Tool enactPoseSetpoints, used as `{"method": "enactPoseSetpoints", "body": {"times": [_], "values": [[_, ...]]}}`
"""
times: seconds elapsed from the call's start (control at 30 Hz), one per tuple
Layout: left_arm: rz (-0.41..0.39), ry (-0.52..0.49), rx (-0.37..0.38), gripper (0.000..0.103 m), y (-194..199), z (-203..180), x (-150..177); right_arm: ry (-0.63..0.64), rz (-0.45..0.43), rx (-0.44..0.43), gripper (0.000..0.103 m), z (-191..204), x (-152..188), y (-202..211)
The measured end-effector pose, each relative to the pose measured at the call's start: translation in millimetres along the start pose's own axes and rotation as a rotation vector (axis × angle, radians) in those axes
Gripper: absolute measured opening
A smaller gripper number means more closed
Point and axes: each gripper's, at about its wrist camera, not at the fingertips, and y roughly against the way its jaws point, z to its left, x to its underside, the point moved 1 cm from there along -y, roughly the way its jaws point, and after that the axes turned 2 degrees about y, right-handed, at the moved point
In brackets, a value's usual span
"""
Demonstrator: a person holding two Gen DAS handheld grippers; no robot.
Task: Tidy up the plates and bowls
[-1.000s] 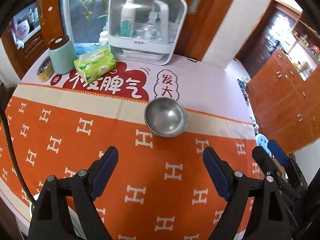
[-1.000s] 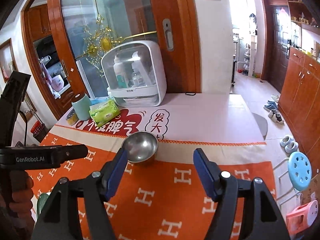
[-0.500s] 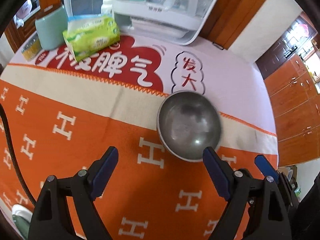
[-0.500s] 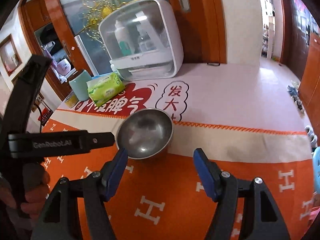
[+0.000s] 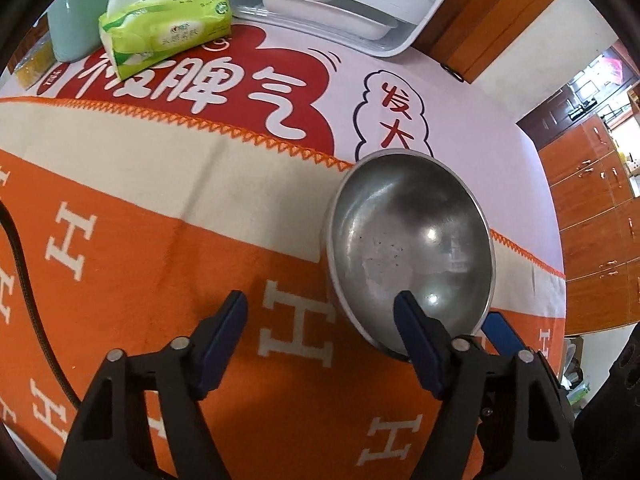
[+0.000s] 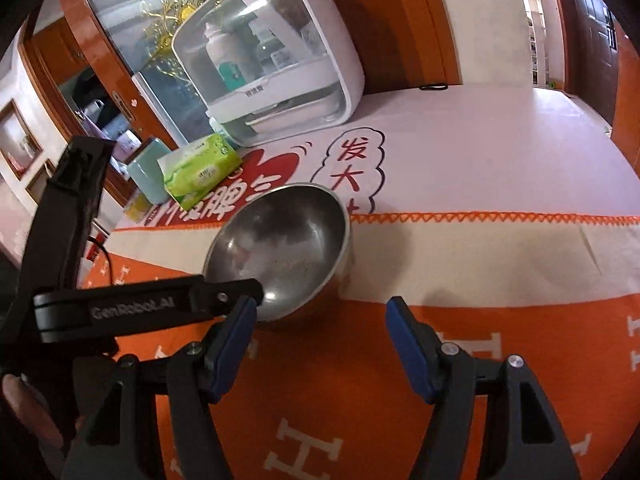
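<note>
My left gripper (image 5: 320, 312) is closing astride the bowl (image 5: 408, 240) rim; my right gripper (image 6: 320, 320), closing empty, hangs over clear cloth (image 6: 480, 264) beside it.

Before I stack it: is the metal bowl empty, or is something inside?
Empty. The metal bowl stands upright on the tablecloth; its bare steel bottom shows only reflections and dull marks.
</note>
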Motion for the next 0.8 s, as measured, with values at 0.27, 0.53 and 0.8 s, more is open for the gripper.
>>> {"method": "enactPoseSetpoints", "body": {"times": [0.27, 0.53, 0.8], "values": [[0.011, 0.007, 0.047, 0.036, -12, -7, 2, -0.020, 0.034, 0.009, 0.030, -5, 2, -5], [0.002, -0.021, 0.055, 0.020, -5, -15, 9, -0.037, 0.059, 0.019, 0.019, -8, 4, -1], [0.014, -0.043, 0.051, 0.020, 9, -22, 21, -0.058, 0.066, 0.025, 0.018, -8, 8, 18]]}}
